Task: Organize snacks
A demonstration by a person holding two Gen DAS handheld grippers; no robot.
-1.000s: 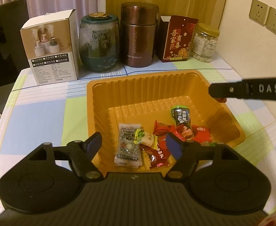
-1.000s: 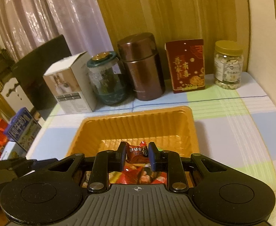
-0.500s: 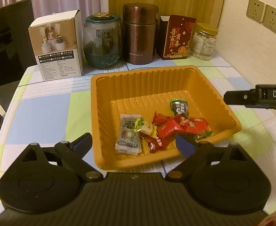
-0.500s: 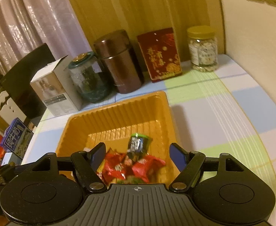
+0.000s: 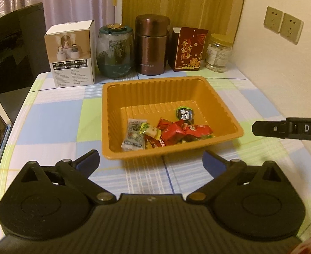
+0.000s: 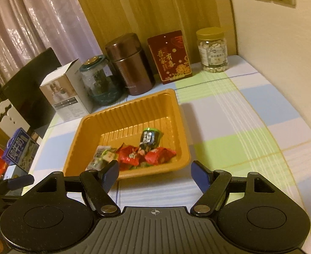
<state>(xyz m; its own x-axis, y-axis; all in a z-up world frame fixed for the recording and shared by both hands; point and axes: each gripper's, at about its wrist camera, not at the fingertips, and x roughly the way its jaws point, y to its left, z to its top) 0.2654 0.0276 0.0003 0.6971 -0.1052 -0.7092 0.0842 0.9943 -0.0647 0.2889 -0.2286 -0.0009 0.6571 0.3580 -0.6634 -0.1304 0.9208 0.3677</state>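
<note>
Left wrist view: my left fingers spread wide, holding nothing — right fingers likewise — both just short of the orange tray of snacks.

One orange tray, two glass jars, one brown canister, two boxes

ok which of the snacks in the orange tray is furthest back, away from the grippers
The dark packet with the green top, lying alone toward the tray's far side. The white packet and the red wrappers are bunched against the near wall.
</note>
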